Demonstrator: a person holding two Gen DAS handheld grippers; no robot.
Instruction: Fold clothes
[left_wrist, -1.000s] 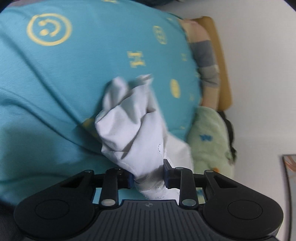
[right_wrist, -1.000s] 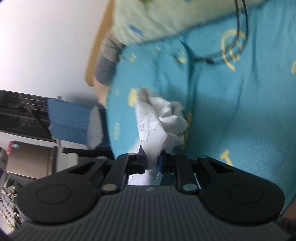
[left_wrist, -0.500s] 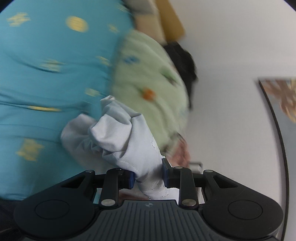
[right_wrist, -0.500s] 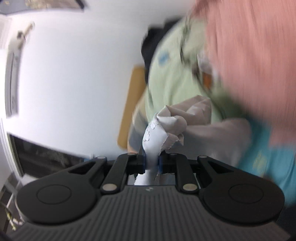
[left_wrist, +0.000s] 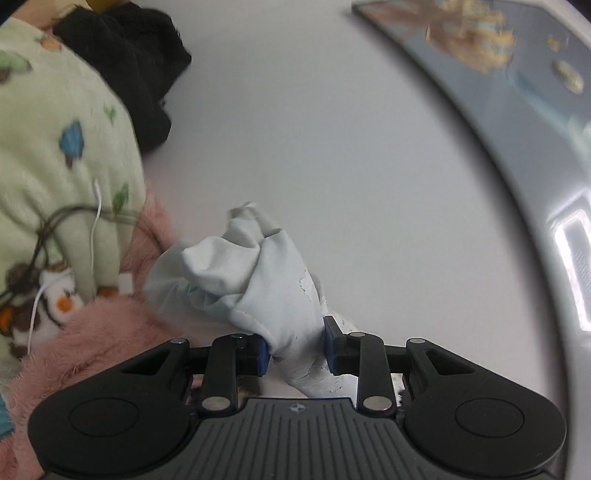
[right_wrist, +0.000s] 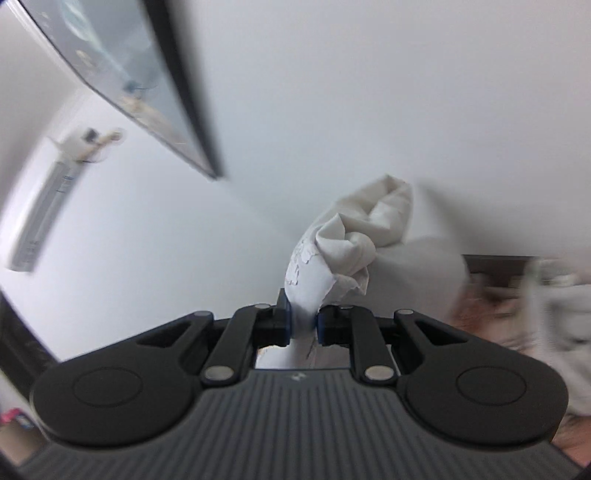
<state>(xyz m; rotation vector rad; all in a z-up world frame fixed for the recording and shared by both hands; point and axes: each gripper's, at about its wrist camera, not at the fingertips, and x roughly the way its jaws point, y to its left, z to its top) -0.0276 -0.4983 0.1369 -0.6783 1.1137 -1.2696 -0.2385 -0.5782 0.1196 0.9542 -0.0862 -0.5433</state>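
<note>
Two grippers (both clamped), white garment (left_wrist: 258, 273)

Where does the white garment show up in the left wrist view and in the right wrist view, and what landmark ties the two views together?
Left wrist view: the white garment is bunched at lower centre, clamped in the left gripper.
Right wrist view: the same garment is right of centre, pinched in the right gripper.
Shared landmark: the framed picture on the white wall.
</note>
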